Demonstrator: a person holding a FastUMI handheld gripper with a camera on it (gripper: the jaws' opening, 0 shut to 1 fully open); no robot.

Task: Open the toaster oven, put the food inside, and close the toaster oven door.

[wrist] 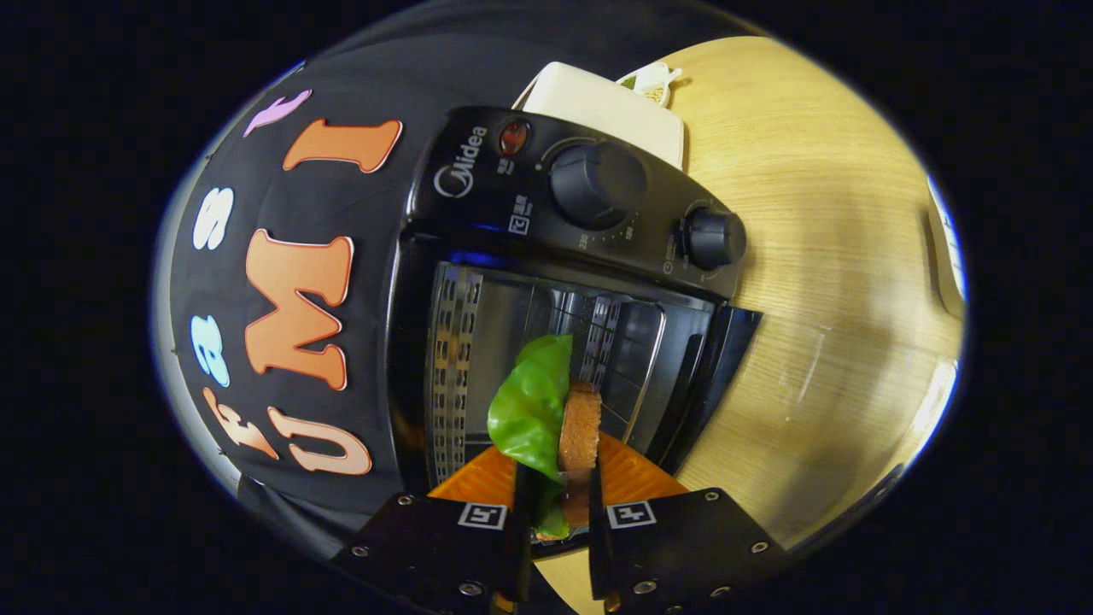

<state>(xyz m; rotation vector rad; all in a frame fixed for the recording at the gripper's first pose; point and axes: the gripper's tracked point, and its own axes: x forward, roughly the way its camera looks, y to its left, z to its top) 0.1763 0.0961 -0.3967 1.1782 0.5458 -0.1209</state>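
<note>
My gripper (pixel 555 500) is shut on a piece of food (pixel 551 423): a green lettuce leaf against a brown patty, held upright between the two fingers. Just beyond it stands the black toaster oven (pixel 478 171) with its door (pixel 713 376) swung open, seen tilted in this view. The oven's cavity (pixel 512 325) shows metal walls and a wire rack, and the food sits right in front of that opening. Two black knobs (pixel 596 184) are on the oven's control panel.
The oven stands on a light wooden table (pixel 820 282). A cream rectangular container (pixel 606 107) lies behind the oven, with a small white item beside it. A white object (pixel 943 248) sits at the table's far edge.
</note>
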